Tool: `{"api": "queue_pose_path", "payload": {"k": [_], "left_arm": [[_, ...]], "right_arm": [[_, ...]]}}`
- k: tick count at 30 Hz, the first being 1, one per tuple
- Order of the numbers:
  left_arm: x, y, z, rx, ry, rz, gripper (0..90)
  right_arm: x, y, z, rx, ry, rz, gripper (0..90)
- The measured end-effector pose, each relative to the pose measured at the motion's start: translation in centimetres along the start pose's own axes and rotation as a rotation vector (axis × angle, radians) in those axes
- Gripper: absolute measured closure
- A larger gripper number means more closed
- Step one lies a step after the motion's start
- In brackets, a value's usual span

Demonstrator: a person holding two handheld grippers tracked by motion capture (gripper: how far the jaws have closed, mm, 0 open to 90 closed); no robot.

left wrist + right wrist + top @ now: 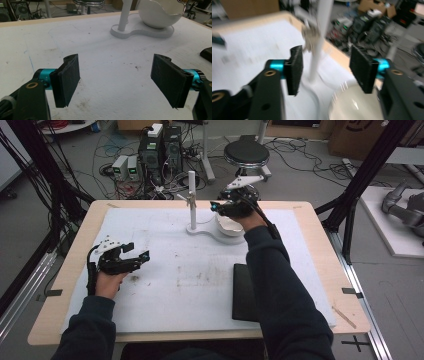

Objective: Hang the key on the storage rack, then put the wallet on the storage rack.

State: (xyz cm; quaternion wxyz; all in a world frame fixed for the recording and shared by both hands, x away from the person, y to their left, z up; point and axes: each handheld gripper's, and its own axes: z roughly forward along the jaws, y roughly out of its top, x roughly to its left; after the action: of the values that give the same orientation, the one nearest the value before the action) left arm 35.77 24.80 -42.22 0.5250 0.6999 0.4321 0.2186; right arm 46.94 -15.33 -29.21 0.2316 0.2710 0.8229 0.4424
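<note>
A white stand with an upright post [191,200] and a flat base [205,231] stands at the table's far middle, and a white bowl [230,226] rests on the base. My right gripper [220,208] hovers just above the bowl [354,105], open, with the post [318,42] between and beyond its jaws. My left gripper [137,252] is at the left of the white mat [200,270], low over it, open and holding nothing. In the left gripper view the gripper [115,77] points toward the stand's base [140,32] and the bowl [160,13].
A flat black pad [244,292] lies on the mat at front right, partly under the right forearm. A metal clip [310,33] hangs on the post. A black stool [246,154], computers and cables sit on the floor beyond the table's far edge.
</note>
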Motion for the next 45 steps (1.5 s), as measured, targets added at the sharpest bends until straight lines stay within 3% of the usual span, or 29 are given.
{"api": "queue_pose_path", "payload": {"k": [2, 5, 6, 7, 9, 11, 12, 14, 15, 16, 20, 23, 33, 37, 40, 44, 45], "left_arm": [[-0.1, 0.0, 0.0, -0.003, 0.0, -0.005, 23.2], [-0.1, 0.2, -0.3, -0.046, 0.007, -0.016, 22.4], [-0.1, 0.2, -0.3, -0.046, 0.007, -0.016, 21.9], [0.0, 0.3, -0.4, -0.066, 0.006, -0.026, 21.3], [0.1, 0.3, -0.5, -0.069, 0.011, -0.025, 21.0], [0.3, 0.2, -0.4, -0.066, 0.009, -0.03, 20.9], [0.3, 0.2, -0.4, -0.066, 0.009, -0.03, 20.9], [0.3, 0.2, -0.2, -0.06, 0.003, -0.033, 20.9], [0.3, 0.2, -0.2, -0.059, 0.003, -0.03, 20.9], [0.2, 0.2, -0.2, -0.056, -0.001, -0.025, 20.9], [-0.1, 0.2, -0.3, -0.051, -0.011, -0.014, 20.9], [-0.2, 0.1, -0.3, -0.045, -0.01, -0.012, 20.9], [0.0, 0.0, 0.0, -0.045, -0.007, -0.017, 21.6], [-0.1, 0.0, 0.1, -0.036, -0.003, -0.014, 22.5], [-0.1, 0.0, 0.1, -0.027, -0.002, -0.008, 22.5], [-0.4, 0.0, -0.1, -0.017, 0.001, 0.011, 22.5], [-0.5, 0.1, -0.1, -0.018, 0.001, 0.012, 22.4]], "right_arm": [[-0.4, -1.6, -0.8, 0.076, 0.023, 0.041, 33.4], [-0.7, -4.6, -2.2, 0.082, 0.014, 0.068, 28.0], [-0.7, -4.6, -2.2, 0.082, 0.014, 0.068, 28.0], [-0.9, -6.3, -2.8, 0.118, 0.003, 0.089, 22.5], [-1.0, -8.4, -3.8, 0.137, 0.0, 0.102, 21.6], [-0.9, -10.3, -4.8, 0.126, -0.005, 0.111, 21.5], [-0.9, -10.3, -4.8, 0.126, -0.005, 0.111, 21.5], [-0.7, -12.7, -6.3, 0.091, -0.013, 0.135, 21.5], [-0.7, -12.7, -6.3, 0.091, -0.013, 0.135, 21.5], [-0.6, -14.1, -7.1, 0.073, -0.004, 0.133, 21.5], [-0.4, -16.3, -7.8, 0.058, -0.034, 0.165, 21.5], [-0.5, -17.0, -7.6, 0.095, -0.044, 0.189, 21.5], [-0.5, -17.5, -8.3, 0.089, -0.032, 0.182, 21.5], [-0.5, -18.1, -8.9, 0.098, -0.045, 0.216, 21.5], [-0.7, -18.7, -8.7, 0.132, -0.01, 0.225, 21.5], [-0.6, -19.8, -7.3, 0.23, 0.132, 0.19, 25.7], [-0.5, -20.1, -6.9, 0.268, 0.149, 0.192, 25.7]]}}
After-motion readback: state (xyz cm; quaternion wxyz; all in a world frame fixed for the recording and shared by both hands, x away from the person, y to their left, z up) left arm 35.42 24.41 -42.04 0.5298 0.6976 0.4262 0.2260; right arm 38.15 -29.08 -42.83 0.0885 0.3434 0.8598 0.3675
